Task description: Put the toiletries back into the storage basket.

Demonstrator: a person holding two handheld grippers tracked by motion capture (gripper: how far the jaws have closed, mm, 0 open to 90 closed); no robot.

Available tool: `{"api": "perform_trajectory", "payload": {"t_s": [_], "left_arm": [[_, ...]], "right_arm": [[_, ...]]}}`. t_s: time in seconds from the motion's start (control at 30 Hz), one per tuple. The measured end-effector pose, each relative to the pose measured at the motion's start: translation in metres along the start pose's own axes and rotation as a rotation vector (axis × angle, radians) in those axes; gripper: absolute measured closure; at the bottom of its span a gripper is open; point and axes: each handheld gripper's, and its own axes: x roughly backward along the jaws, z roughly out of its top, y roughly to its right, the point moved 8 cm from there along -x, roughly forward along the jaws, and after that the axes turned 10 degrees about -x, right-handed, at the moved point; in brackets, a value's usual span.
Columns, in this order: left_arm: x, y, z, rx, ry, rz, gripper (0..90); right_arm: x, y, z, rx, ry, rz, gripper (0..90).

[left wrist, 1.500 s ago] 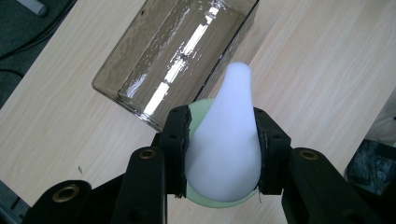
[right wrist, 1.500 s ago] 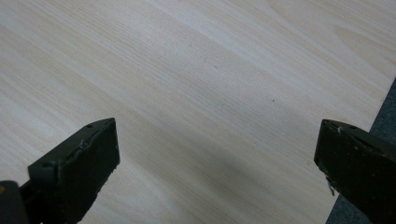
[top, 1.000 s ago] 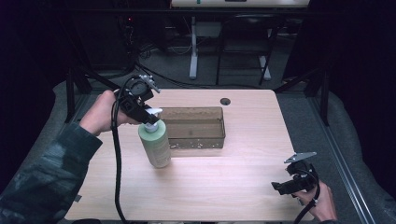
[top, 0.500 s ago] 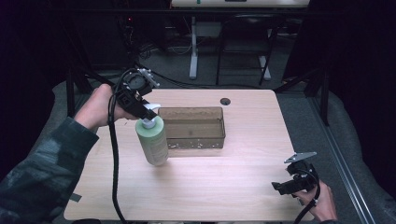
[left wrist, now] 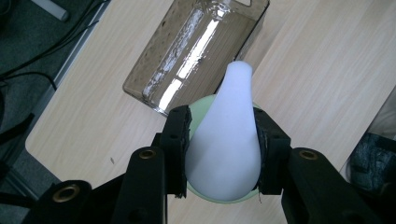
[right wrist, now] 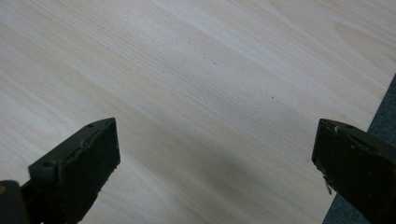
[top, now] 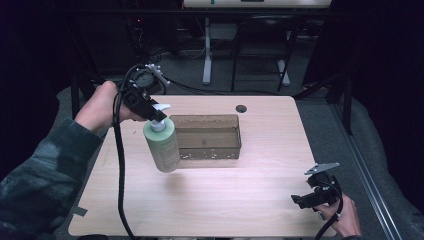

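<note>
Left gripper view shows the left gripper clamped on the white pump head of a green bottle, lifted beside the clear bin. Keep it upright and lower slowly. Right gripper rests spread apart on the table.

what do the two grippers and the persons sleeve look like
Both are black two-jaw tools. The left gripper has flat pads, brass-coloured rivets and a thick black cable. The right gripper carries a grey three-cornered plate on top and trails a thinner cable. The sleeve is a dark mottled grey-green knit.
</note>
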Motion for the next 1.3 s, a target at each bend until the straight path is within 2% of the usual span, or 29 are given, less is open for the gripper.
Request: {"api": "perform_trajectory", "payload": {"t_s": [0.5,0.8,0.83,1.17,1.3], "left_arm": [[0.015,-0.010,0.009,0.003,0.002,0.022,63.2],[0.013,-0.016,0.014,0.003,-0.019,0.024,63.2],[0.013,-0.017,0.015,0.001,-0.019,0.023,63.2],[0.021,-0.026,0.026,-0.004,-0.009,0.039,63.3],[0.023,-0.031,0.032,0.000,-0.005,0.046,63.2]], "right_arm": [[0.000,0.001,0.000,0.001,0.002,0.009,0.4],[-0.002,-0.001,-0.002,-0.003,-0.007,0.015,0.4],[-0.002,0.000,-0.002,0.006,-0.009,0.004,0.4],[-0.001,0.002,-0.001,0.005,-0.005,0.006,0.6],[-0.001,0.003,-0.001,-0.010,0.000,0.015,0.7]]}}
